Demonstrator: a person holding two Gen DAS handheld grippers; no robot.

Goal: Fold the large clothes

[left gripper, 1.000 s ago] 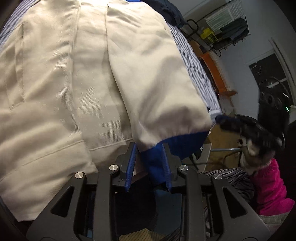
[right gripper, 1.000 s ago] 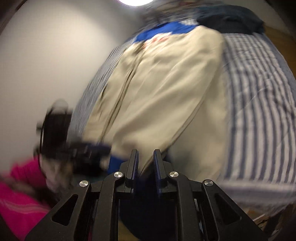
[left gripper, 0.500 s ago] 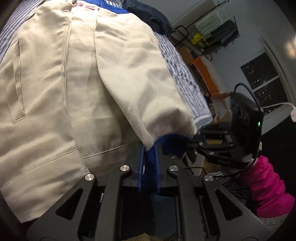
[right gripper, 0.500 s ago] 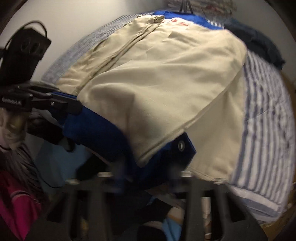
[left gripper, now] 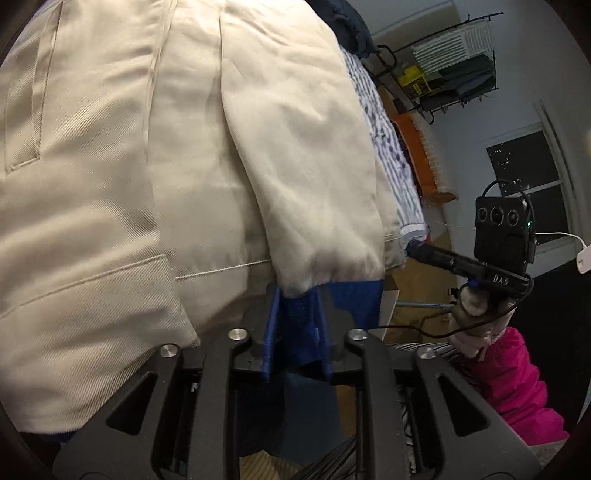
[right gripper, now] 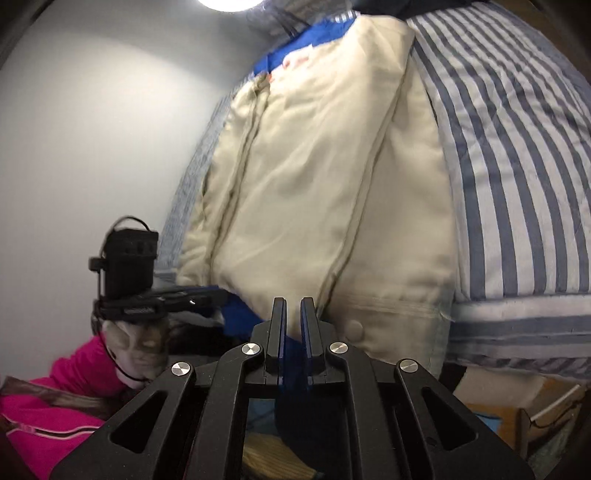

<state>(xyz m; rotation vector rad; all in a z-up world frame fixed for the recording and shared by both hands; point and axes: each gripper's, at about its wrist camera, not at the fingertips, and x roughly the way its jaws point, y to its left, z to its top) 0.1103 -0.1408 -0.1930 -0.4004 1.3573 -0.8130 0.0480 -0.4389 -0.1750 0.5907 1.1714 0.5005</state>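
A cream jacket with blue lining lies spread on the striped bed. One sleeve is folded across its front and ends in a blue cuff. My left gripper has that cuff between its fingers; the jaws are opening, and the blue fabric still fills the gap. My right gripper is at the jacket's bottom hem beside a snap button. Its jaws are nearly together and opening slightly, with a thin blue-lined edge between them. Each view shows the other gripper: the right gripper, the left gripper.
The person's pink sleeves are behind the grippers. A dark garment lies at the far end of the bed. Past the bed are a clothes rack, an orange item and a dark window. A cardboard box is under the bed edge.
The left jaws pinched the cuff tight half a second ago and now stand wider. The right gripper swung away low, then came back to the hem with its jaws nearly together.
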